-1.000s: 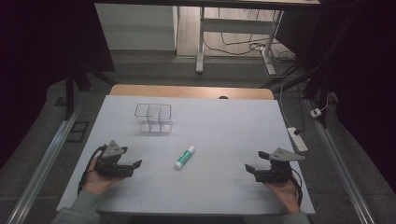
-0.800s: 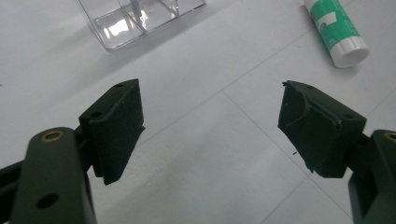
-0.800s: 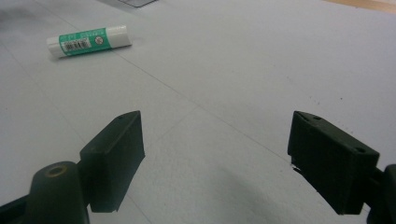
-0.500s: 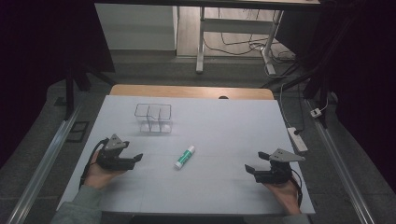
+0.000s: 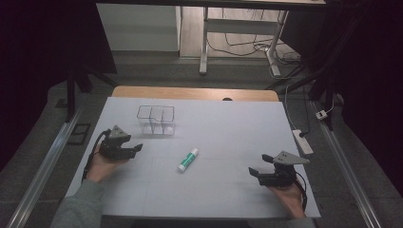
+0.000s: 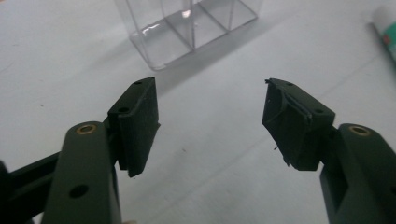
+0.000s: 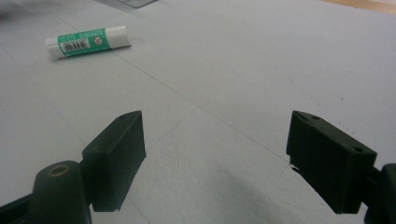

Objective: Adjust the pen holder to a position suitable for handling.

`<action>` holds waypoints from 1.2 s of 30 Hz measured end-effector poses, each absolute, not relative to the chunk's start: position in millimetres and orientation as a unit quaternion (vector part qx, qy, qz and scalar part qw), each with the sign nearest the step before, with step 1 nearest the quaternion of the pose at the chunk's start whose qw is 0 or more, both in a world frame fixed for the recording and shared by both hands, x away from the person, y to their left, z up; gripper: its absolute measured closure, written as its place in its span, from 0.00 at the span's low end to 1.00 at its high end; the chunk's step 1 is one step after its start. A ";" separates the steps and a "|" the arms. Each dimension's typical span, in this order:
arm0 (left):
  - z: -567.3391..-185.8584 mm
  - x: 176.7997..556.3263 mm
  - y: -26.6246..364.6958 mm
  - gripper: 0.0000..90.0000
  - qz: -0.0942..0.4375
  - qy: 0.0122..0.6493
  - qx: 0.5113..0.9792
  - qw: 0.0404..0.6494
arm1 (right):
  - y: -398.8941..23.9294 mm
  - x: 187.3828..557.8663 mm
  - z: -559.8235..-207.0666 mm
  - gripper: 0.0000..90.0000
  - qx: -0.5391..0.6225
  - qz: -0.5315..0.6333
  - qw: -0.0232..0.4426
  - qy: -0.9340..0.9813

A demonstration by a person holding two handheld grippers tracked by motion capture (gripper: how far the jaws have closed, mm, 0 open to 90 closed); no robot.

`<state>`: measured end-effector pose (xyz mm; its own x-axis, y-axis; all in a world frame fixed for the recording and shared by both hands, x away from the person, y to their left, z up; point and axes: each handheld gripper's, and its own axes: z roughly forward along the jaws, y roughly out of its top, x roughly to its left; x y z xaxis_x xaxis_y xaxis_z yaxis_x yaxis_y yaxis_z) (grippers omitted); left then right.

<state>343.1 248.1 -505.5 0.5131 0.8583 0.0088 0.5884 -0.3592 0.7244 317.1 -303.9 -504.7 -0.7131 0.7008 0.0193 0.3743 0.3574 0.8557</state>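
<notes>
Approaching is the step in hand, by my reading: the left tool (image 5: 135, 148) sits at the left of the high view, just below the clear divided box (image 5: 156, 119) and pointing toward the middle of the frame, where the glue stick (image 5: 187, 159) lies flat on the white table (image 5: 223, 190). Its jaws have just been closing part of the way, yet they stand apart with nothing between them; in the left gripper view the bare table shows between the two black pads (image 6: 137, 123), the clear divided box (image 6: 187, 28) fills the top centre, and the glue stick (image 6: 385, 37) peeps in at the upper right edge. The right tool (image 5: 256, 166) rests at the lower right of the high view, jaws wide apart and empty, with the glue stick (image 7: 86, 41) well off at the upper left of its own view. Next, I judge, the left tool must travel on toward the stick, line its jaws across the stick's narrow body, and settle low enough to clamp it without rolling it away.
</notes>
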 end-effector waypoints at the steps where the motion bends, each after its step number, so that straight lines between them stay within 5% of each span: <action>1: -505.5 346.3 248.9 0.42 0.200 0.452 0.800 0.339 | -303.8 317.8 -505.3 0.21 0.334 0.459 0.177 0.804; 8: -505.5 363.4 258.2 0.56 0.213 0.465 0.793 0.333 | -303.0 318.5 -506.4 0.21 0.335 0.457 0.175 0.805; 21: -509.3 381.3 267.5 0.98 0.211 0.472 0.793 0.322 | -302.6 318.2 -506.7 0.22 0.335 0.456 0.176 0.806; 36: -513.5 418.5 271.7 0.98 0.201 0.489 0.784 0.327 | -303.2 318.9 -506.5 0.23 0.336 0.454 0.180 0.806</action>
<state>418.5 271.7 -513.5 0.4417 0.8972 -0.0037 0.6340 -0.3092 0.7088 318.9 -303.2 -506.5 -0.7104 0.7037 0.0150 0.3779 0.3634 0.8515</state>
